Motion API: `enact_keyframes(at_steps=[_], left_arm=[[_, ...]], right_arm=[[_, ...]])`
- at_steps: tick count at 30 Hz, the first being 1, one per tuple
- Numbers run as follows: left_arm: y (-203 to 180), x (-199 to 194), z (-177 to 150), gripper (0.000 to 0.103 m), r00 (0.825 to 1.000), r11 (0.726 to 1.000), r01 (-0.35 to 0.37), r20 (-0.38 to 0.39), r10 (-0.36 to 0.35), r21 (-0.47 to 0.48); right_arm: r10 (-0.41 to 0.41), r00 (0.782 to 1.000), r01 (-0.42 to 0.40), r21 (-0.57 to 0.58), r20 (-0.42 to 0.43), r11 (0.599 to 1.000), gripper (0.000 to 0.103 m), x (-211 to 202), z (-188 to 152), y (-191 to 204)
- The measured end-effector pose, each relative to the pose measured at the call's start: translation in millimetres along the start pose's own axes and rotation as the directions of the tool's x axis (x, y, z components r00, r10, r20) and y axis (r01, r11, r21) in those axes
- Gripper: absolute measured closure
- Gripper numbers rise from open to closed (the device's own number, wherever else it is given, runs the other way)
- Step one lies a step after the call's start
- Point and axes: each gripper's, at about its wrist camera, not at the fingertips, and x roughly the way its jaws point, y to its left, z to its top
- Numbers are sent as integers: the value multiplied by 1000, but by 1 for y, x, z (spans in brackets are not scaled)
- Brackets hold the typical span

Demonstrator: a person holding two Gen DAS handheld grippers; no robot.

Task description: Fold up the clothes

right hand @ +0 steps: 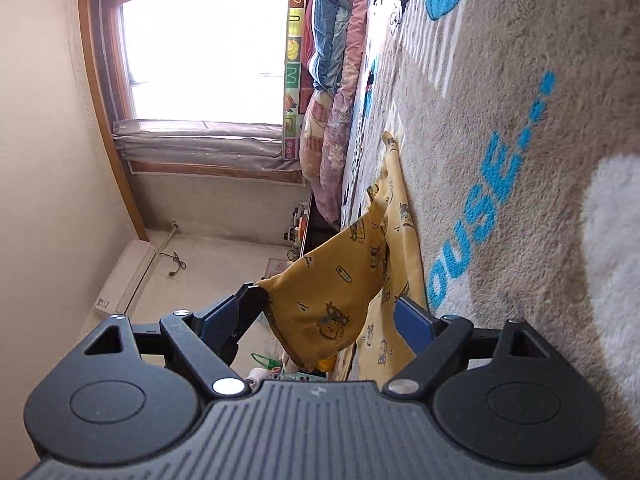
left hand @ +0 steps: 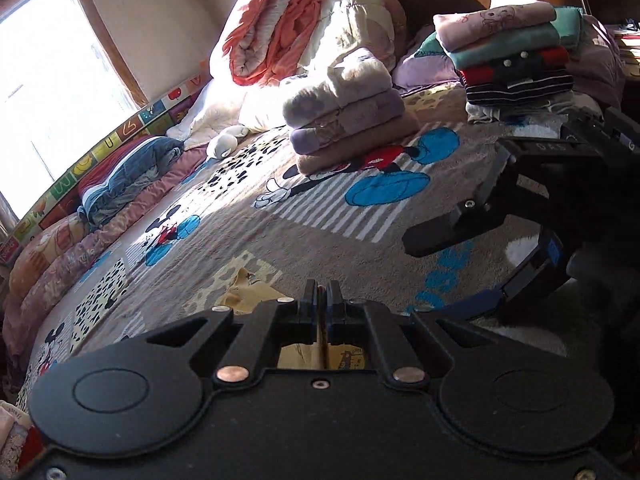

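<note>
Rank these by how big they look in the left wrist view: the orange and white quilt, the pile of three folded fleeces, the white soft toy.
1. Orange and white quilt
2. Pile of three folded fleeces
3. White soft toy

The quilt lies farther back yet looks largest, so that order seems safe.

Your left tongs [left hand: 322,294] cover most of the yellow garment [left hand: 244,288] in the left wrist view; only a corner and a strip through the frame opening show. In the right wrist view the garment's near end runs under the tongs' body. The window [right hand: 200,56] is blown out white. Far right, the striped stack [left hand: 516,76] hides what lies behind it.
</note>
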Motion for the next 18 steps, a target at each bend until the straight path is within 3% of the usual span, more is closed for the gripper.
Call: enact_keyframes(at_steps=[7, 18], left_arm=[[-20, -1, -10, 102, 999, 995, 43, -5, -43, 91], [-46, -3, -31, 102, 995, 969, 99, -43, -91, 228]], right_arm=[[27, 999, -26, 13, -31, 1000, 24, 8, 1, -1], [-12, 999, 12, 9, -40, 1000, 36, 11, 0, -3]])
